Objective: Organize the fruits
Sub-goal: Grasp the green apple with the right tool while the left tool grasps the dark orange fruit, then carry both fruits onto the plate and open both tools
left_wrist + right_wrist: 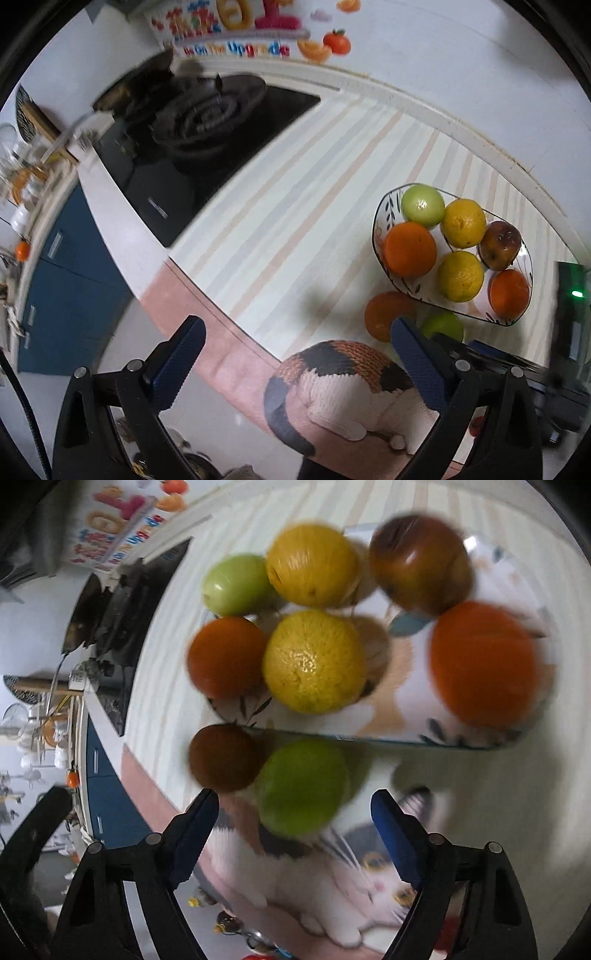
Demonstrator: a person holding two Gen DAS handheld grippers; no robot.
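Note:
A patterned plate [384, 218] on the striped mat holds several fruits: a green one [422, 205], two yellow ones [464, 222], two oranges [409, 249] and a brown one [499, 245]. An orange [382, 314] and a green fruit [443, 326] lie on the mat beside the plate. My left gripper [297, 360] is open and empty, left of these. In the right wrist view my right gripper [295, 825] is open, with the loose green fruit [303, 786] just ahead of its jaws and the loose orange [225, 757] to its left. The plate [406, 720] lies beyond.
A black gas stove [207, 122] sits at the far left of the counter. The counter edge [122, 236] drops to blue cabinets [70, 295]. The mat has a cat picture [347, 384] at its near edge. A dark device with a green light [574, 295] stands at the right.

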